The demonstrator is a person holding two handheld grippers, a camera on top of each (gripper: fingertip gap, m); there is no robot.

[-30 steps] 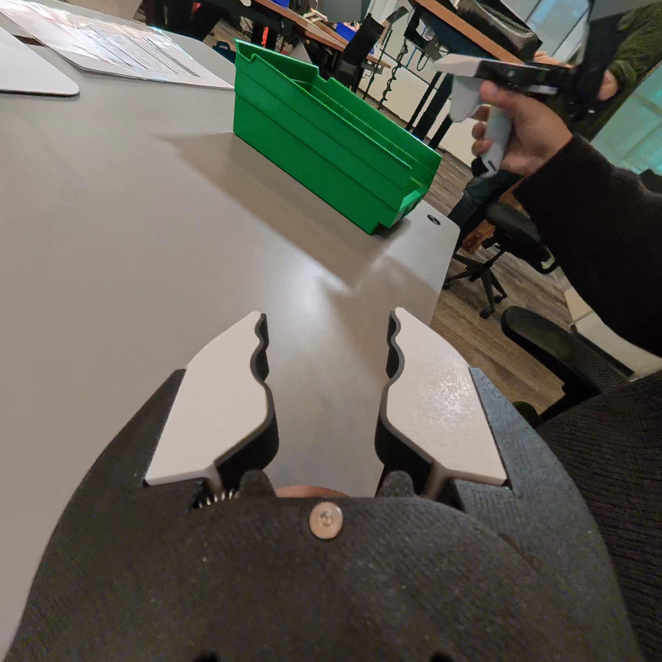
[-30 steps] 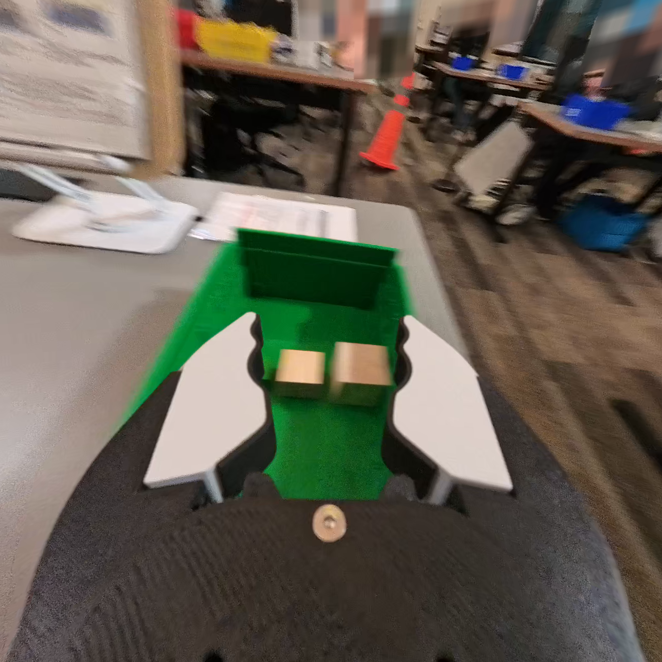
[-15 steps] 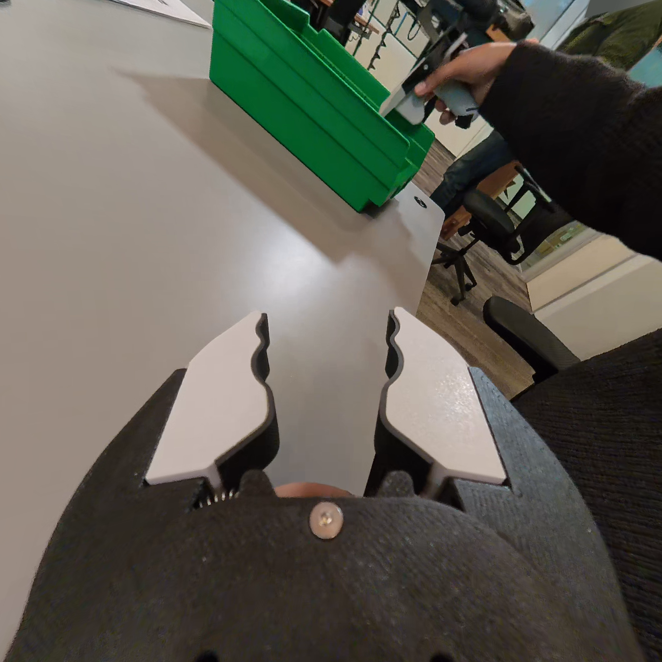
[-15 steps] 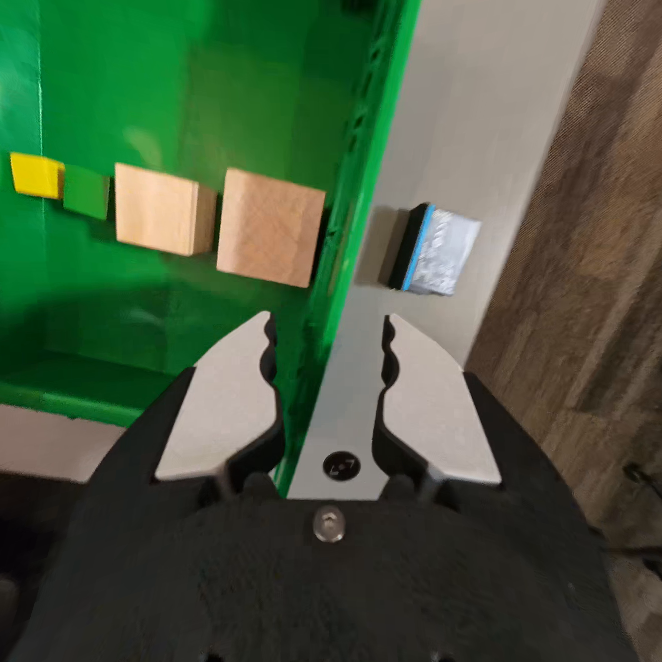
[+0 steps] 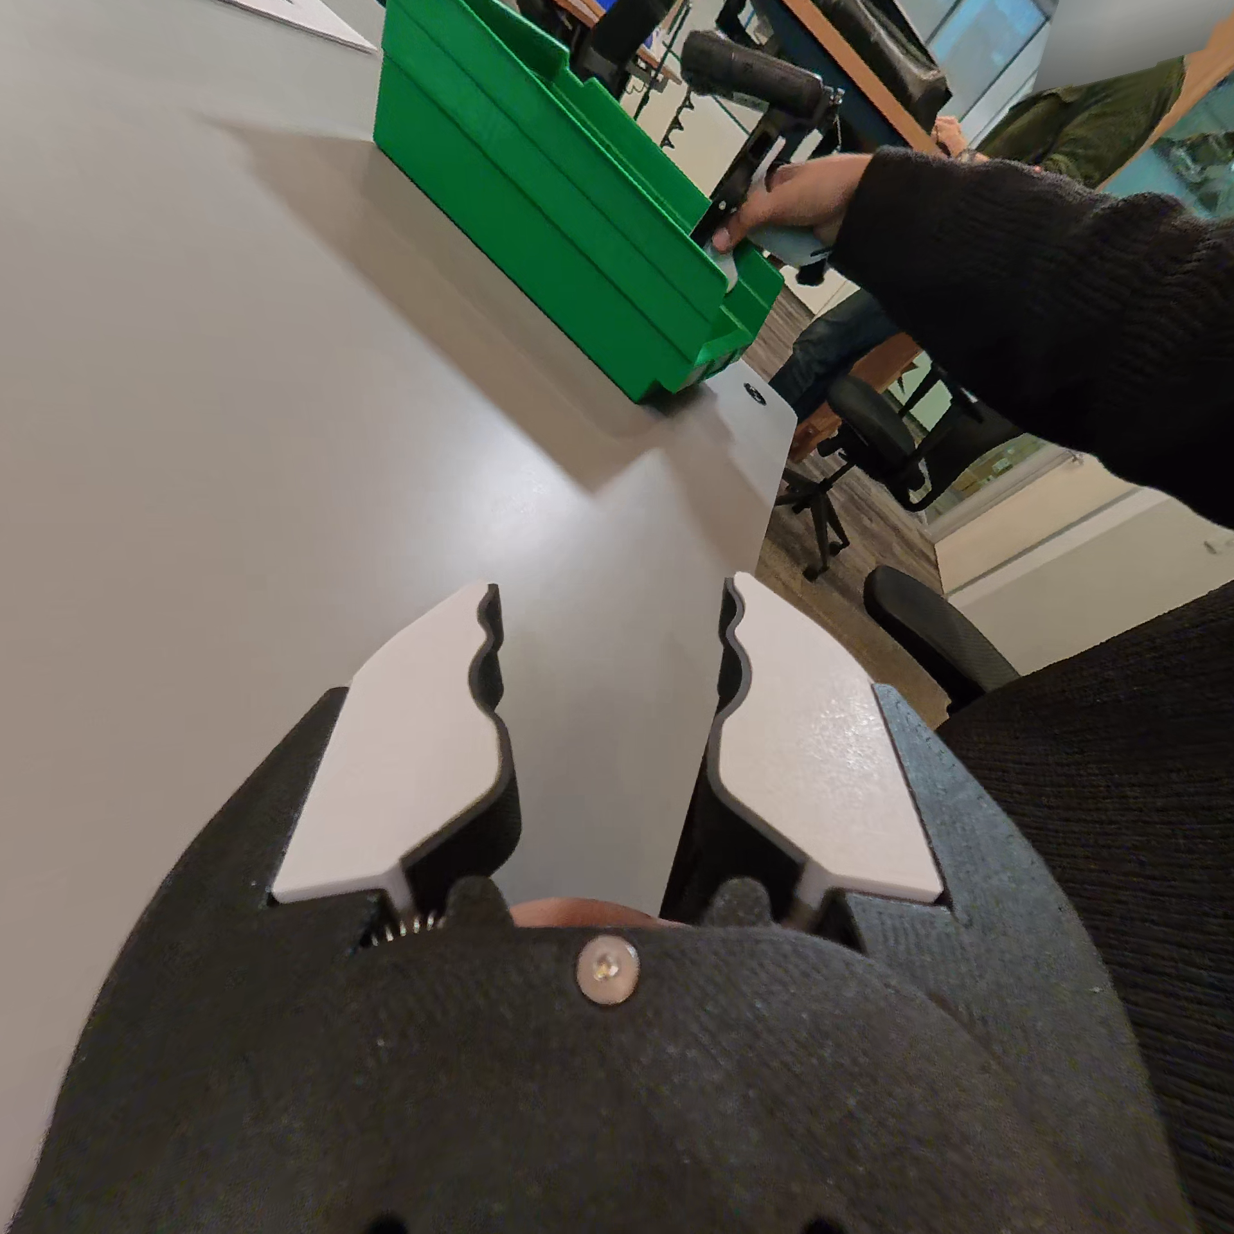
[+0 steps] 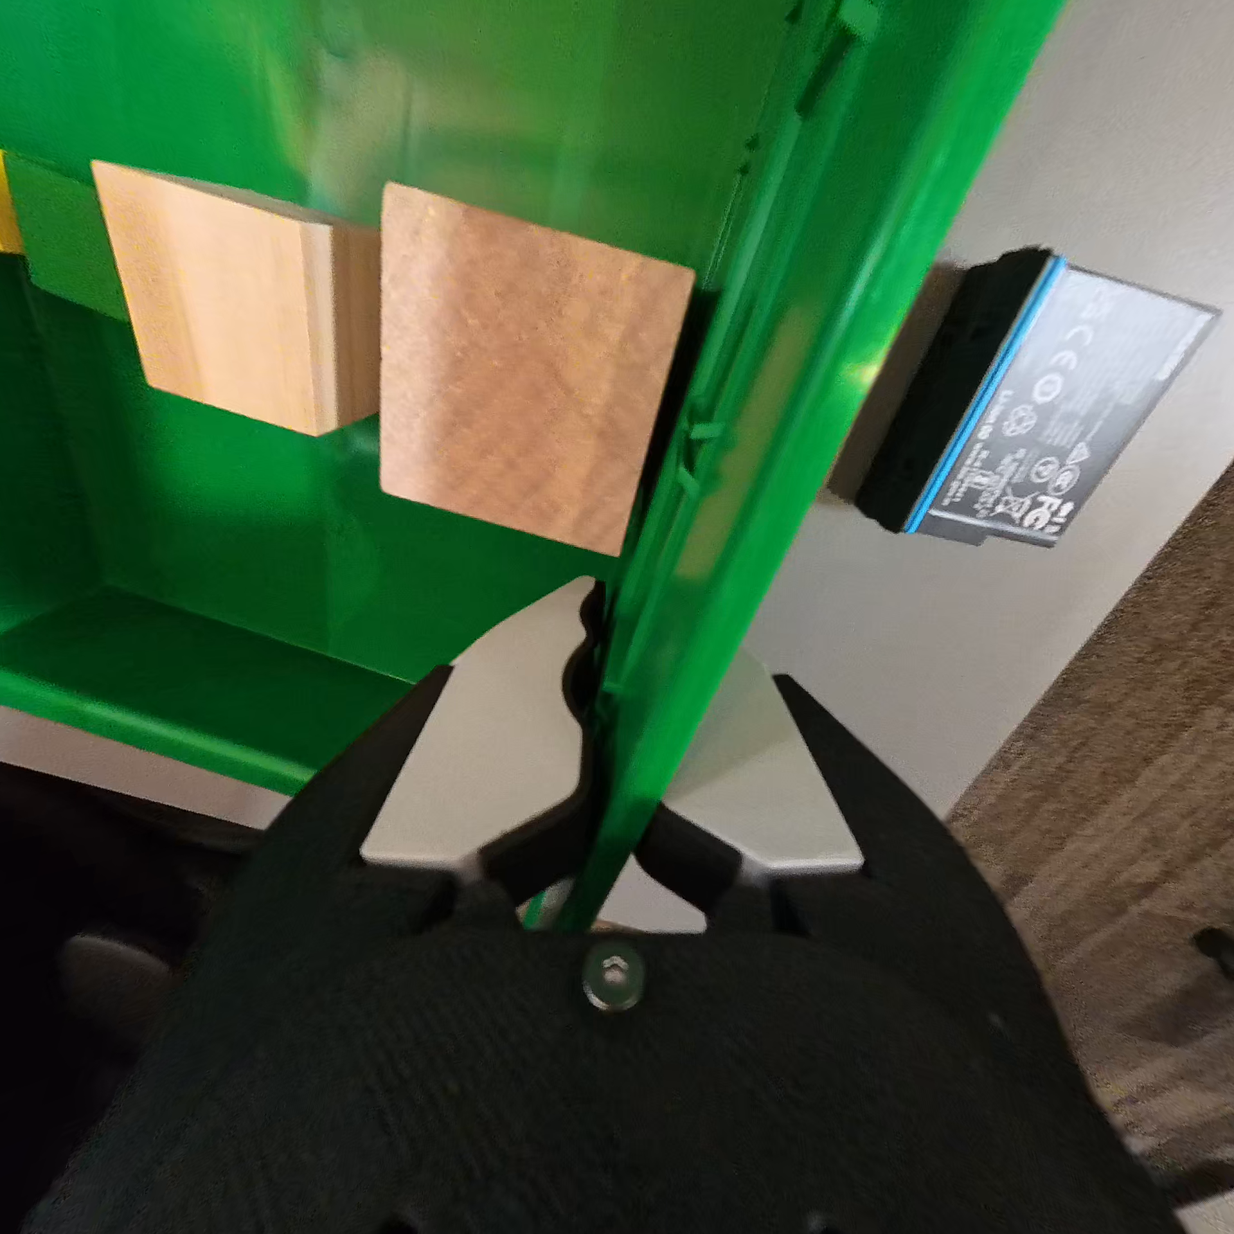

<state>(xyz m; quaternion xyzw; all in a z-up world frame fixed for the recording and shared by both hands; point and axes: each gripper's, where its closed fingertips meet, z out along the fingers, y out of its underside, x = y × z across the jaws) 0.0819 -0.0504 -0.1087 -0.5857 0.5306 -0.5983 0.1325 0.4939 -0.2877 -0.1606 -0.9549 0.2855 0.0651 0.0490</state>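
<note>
Yellow block (image 6: 5, 200) cut off at left edge, right gripper's (image 6: 641, 641) far finger hidden behind green bin wall (image 6: 768, 374)

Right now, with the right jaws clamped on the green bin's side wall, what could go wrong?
1. The right gripper pinches only the thin wall of the green bin, so the bin might flex or slip free.
2. If the bin tips, the two wooden blocks inside may slide.
3. The black battery pack lies just outside that wall, near the table edge; a sideways shove could knock it off.
</note>
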